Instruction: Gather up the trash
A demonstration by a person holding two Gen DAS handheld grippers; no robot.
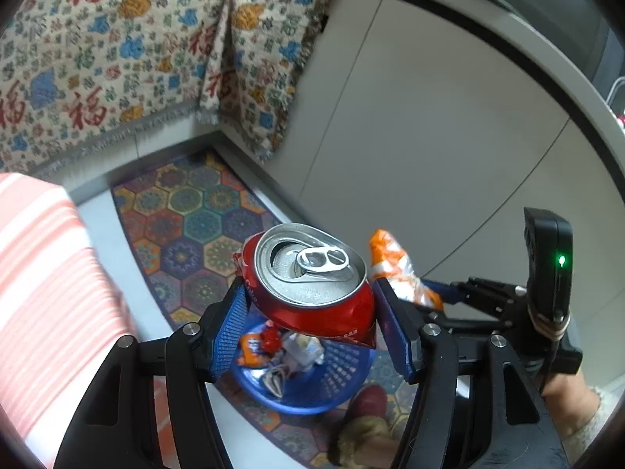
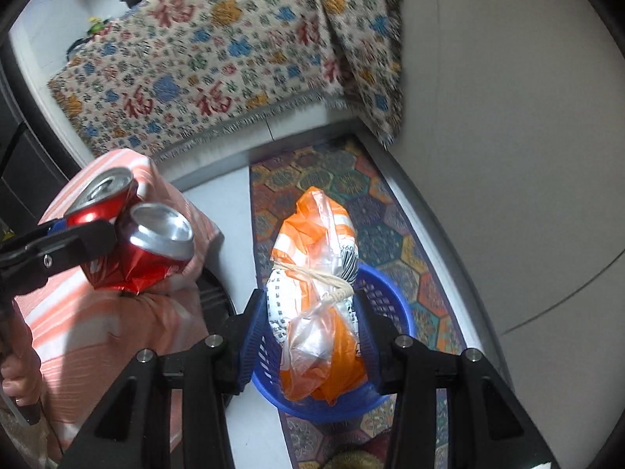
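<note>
My left gripper (image 1: 312, 308) is shut on a crushed red soda can (image 1: 312, 285), held above a blue plastic basket (image 1: 340, 383) that holds several pieces of trash. In the right wrist view the same can (image 2: 152, 246) appears bent double in the left gripper (image 2: 101, 242), over the striped surface. My right gripper (image 2: 312, 312) is shut on an orange and clear plastic bag (image 2: 316, 293) tied with string, held over the blue basket (image 2: 390, 301). The bag also shows in the left wrist view (image 1: 398, 269).
A patterned hexagon rug (image 1: 195, 226) lies under the basket. A floral cloth (image 2: 218, 58) drapes over furniture behind. An orange-striped fabric surface (image 2: 97, 332) is at the left. A pale wall or cabinet (image 1: 429, 117) stands at the right.
</note>
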